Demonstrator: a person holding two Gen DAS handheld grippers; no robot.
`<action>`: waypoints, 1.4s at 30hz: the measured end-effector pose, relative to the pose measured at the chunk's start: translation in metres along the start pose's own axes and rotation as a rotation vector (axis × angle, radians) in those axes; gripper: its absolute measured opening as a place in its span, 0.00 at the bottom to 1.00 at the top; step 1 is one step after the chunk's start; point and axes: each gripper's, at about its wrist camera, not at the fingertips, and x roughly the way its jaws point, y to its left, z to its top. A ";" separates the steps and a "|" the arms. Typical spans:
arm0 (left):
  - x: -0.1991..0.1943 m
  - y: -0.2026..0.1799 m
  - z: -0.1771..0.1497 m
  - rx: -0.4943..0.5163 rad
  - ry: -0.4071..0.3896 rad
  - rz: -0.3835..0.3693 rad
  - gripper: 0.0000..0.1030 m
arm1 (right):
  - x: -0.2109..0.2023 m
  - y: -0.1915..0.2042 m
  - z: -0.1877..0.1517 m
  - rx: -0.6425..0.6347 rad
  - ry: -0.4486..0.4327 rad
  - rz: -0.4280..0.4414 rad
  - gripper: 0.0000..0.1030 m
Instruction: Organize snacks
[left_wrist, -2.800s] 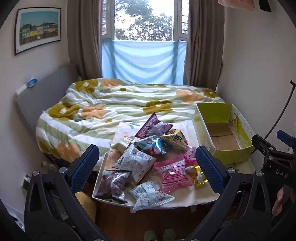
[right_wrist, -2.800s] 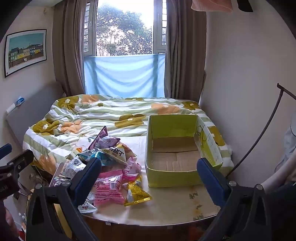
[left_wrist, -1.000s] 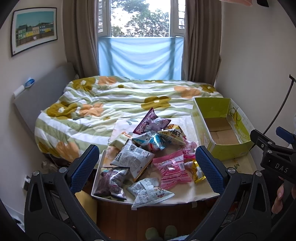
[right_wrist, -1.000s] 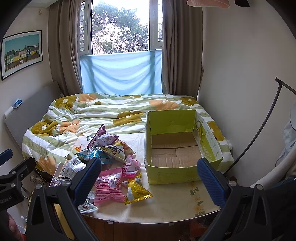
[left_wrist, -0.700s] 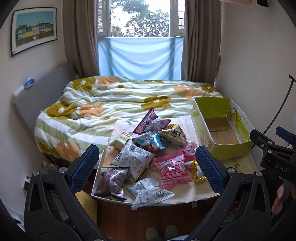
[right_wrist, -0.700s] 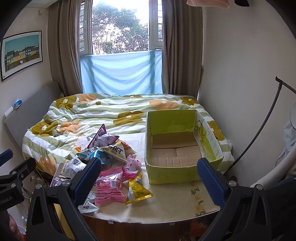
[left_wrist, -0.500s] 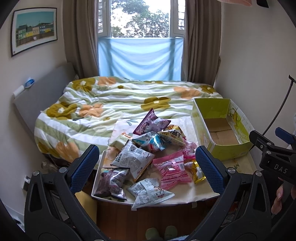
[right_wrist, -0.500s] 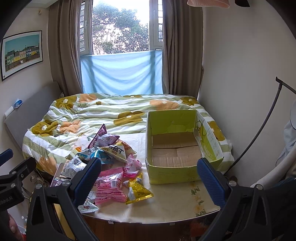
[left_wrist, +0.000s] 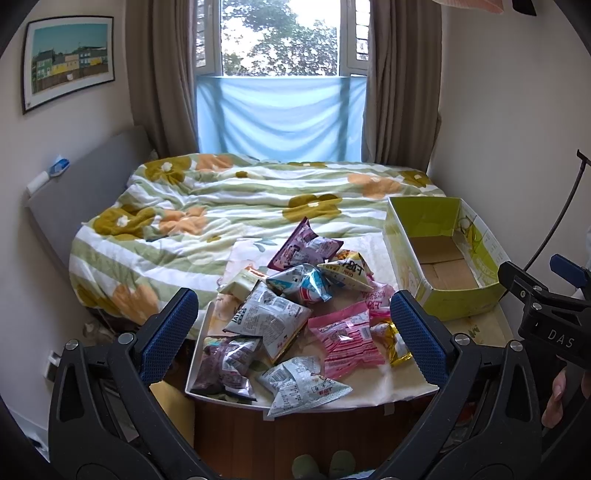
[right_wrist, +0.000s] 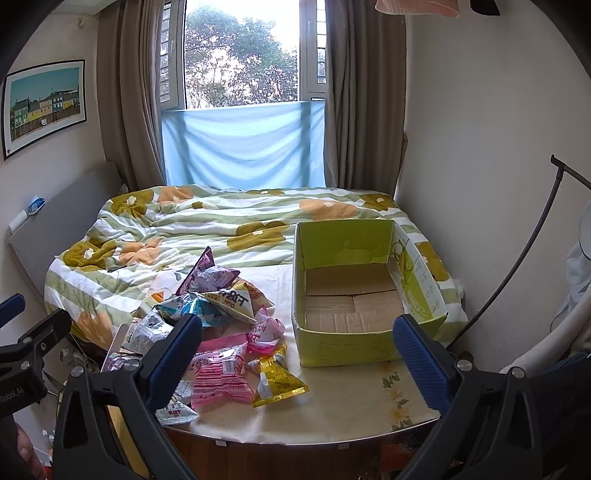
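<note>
A home bedroom. A bed (left_wrist: 258, 206) with a rumpled green-striped flowered quilt (right_wrist: 221, 225) fills the middle of both views, its grey padded headboard (left_wrist: 85, 177) along the left wall. Brown curtains (right_wrist: 133, 96) flank a window (left_wrist: 280, 37) at top centre, trees outside, a pale blue cloth (right_wrist: 243, 144) hung across its lower part. A framed picture of coloured houses (left_wrist: 68, 61) hangs upper left. Wooden floor (left_wrist: 280, 435) shows at the bottom.

The cardboard box (right_wrist: 347, 343) is lime green outside, plain brown inside. Near it lie a pink-striped packet (right_wrist: 218, 373) and a yellow packet (right_wrist: 275, 380). The far quilt (left_wrist: 236, 206) shows green-white stripes with orange and olive flowers.
</note>
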 end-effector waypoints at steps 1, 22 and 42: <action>0.002 0.001 0.001 0.001 0.003 0.000 0.99 | 0.000 0.000 0.000 0.000 0.000 0.000 1.00; 0.109 0.010 -0.067 -0.152 0.325 0.022 0.99 | 0.093 -0.016 -0.049 -0.018 0.235 0.116 1.00; 0.232 0.000 -0.149 -0.318 0.611 0.242 0.89 | 0.234 0.000 -0.100 -0.229 0.437 0.341 0.94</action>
